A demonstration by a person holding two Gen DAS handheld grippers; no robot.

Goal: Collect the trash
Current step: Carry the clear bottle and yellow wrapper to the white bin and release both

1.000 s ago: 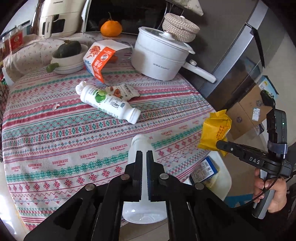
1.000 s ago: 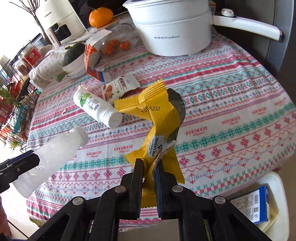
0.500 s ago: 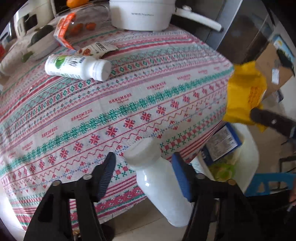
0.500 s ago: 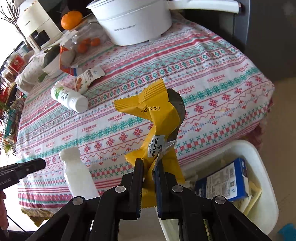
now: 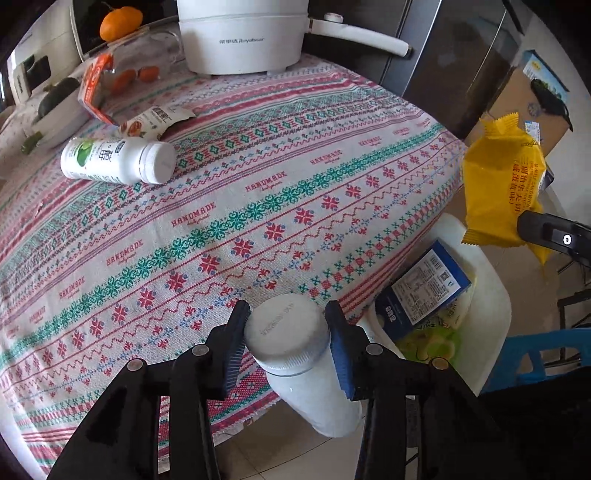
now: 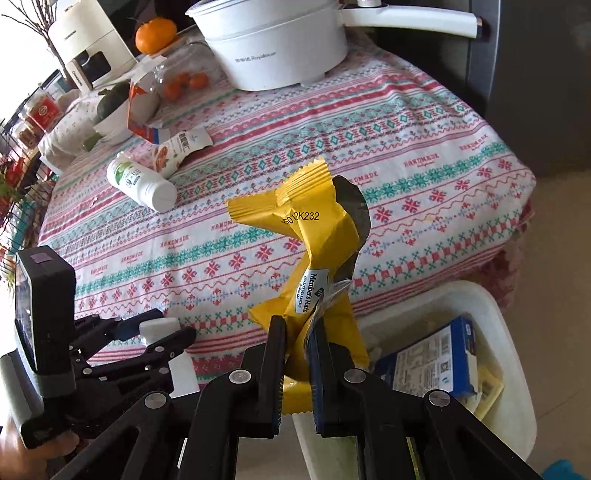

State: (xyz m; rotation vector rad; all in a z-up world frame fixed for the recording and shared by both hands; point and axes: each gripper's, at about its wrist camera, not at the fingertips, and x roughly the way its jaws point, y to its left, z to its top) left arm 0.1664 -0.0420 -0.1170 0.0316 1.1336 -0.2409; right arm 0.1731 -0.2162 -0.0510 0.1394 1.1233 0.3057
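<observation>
My left gripper [image 5: 286,321] stands open around the cap of a plain white bottle [image 5: 295,354], just off the table's near edge; whether the pads touch it I cannot tell. It also shows in the right wrist view [image 6: 166,332]. My right gripper [image 6: 299,325] is shut on a yellow snack wrapper [image 6: 314,236], held above the white trash bin [image 6: 509,369]. The wrapper also shows at the right in the left wrist view [image 5: 502,184]. A labelled white bottle [image 5: 114,160] and a small torn wrapper [image 5: 155,120] lie on the tablecloth.
The bin [image 5: 495,295] on the floor holds a blue box [image 5: 421,291]. A white electric pot [image 5: 243,33], an orange carton [image 5: 94,88], a bowl with a green vegetable [image 5: 55,110] and an orange [image 5: 120,22] stand at the table's far side. A cardboard box [image 5: 524,99] sits beyond.
My left gripper has opened around the white bottle and moved off the table edge toward the bin. My right gripper has carried the yellow wrapper over the bin.
</observation>
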